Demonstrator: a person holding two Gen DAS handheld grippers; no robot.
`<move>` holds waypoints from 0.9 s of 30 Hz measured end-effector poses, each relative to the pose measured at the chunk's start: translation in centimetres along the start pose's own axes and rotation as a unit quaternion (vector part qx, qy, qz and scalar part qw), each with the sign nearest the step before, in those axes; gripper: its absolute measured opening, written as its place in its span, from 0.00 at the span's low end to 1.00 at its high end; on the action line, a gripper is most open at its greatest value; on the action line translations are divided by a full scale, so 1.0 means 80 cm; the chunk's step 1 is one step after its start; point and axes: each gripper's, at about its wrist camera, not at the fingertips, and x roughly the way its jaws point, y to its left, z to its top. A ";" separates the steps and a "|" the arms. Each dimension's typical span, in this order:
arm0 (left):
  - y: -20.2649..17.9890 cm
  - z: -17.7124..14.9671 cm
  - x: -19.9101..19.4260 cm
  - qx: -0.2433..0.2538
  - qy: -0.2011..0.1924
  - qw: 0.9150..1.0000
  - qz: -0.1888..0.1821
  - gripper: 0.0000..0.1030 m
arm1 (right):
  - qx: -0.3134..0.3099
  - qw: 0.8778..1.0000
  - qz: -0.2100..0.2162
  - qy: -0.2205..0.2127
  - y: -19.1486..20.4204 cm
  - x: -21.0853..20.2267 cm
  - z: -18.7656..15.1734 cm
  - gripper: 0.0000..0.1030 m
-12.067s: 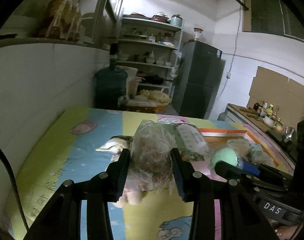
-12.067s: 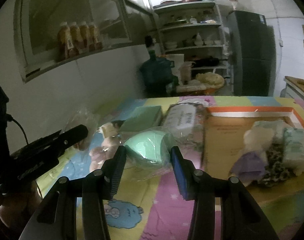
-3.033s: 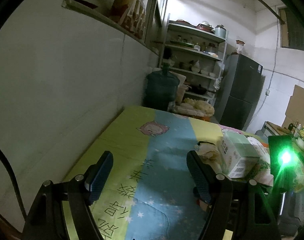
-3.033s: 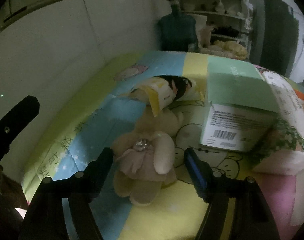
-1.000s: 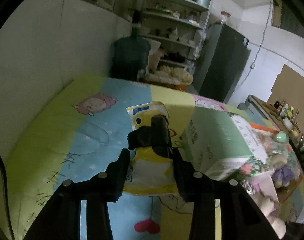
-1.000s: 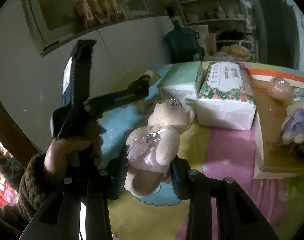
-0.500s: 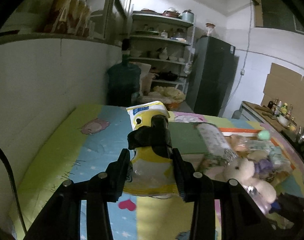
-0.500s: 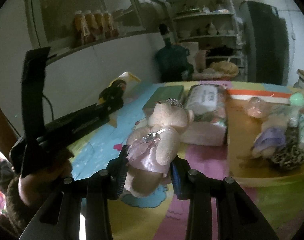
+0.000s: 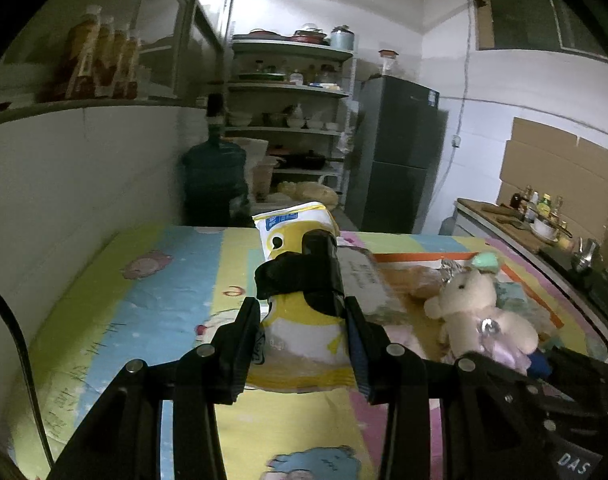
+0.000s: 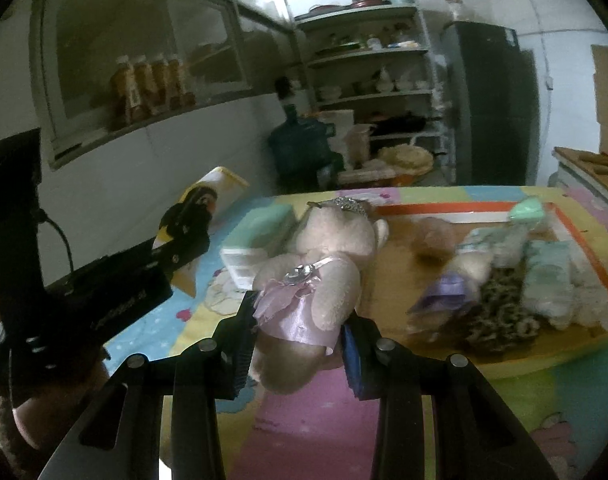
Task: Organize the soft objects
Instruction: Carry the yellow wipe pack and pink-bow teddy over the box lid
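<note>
the teddy bear point(image 10: 320, 256) sits pinched at its pink skirt in my right gripper point(image 10: 298, 344), lifted clear of the desk point(image 10: 304, 420). my left gripper point(image 9: 304, 344) has its fingers clamped on a yellow pouch point(image 9: 300, 320) wrapped in black. i judge both are bound for the orange-edged tray point(image 10: 396, 276), where other soft things lie. both grippers tilt downward, side by side.
</note>
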 end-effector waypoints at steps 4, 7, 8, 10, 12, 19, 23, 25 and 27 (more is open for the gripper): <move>-0.023 -0.002 0.003 0.007 0.003 1.000 -0.016 0.41 | 0.004 1.000 -0.019 -0.009 -0.019 -0.012 -0.001 0.37; -0.044 -0.004 0.006 0.016 0.005 0.999 -0.029 0.41 | 0.011 0.999 -0.034 -0.015 -0.038 -0.022 -0.001 0.37; -0.051 -0.004 0.007 0.018 0.006 0.999 -0.033 0.41 | 0.013 0.999 -0.039 -0.017 -0.044 -0.025 -0.001 0.37; -0.067 -0.005 0.010 0.024 0.007 0.999 -0.041 0.41 | 0.017 0.999 -0.047 -0.021 -0.056 -0.031 -0.001 0.37; -0.083 -0.005 0.014 0.031 0.009 0.998 -0.049 0.41 | 0.024 0.998 -0.057 -0.025 -0.074 -0.039 -0.003 0.37; -0.128 -0.005 0.025 0.045 0.010 0.997 -0.069 0.41 | 0.052 0.995 -0.081 -0.036 -0.128 -0.058 -0.009 0.37; -0.152 -0.006 0.033 0.051 0.012 0.995 -0.079 0.41 | 0.063 0.993 -0.092 -0.040 -0.155 -0.068 -0.011 0.37; -0.164 -0.007 0.038 0.054 0.015 0.995 -0.085 0.41 | 0.066 0.992 -0.098 -0.043 -0.167 -0.074 -0.012 0.37; -0.176 -0.008 0.043 0.055 0.019 0.994 -0.092 0.41 | 0.068 0.991 -0.104 -0.044 -0.177 -0.078 -0.010 0.37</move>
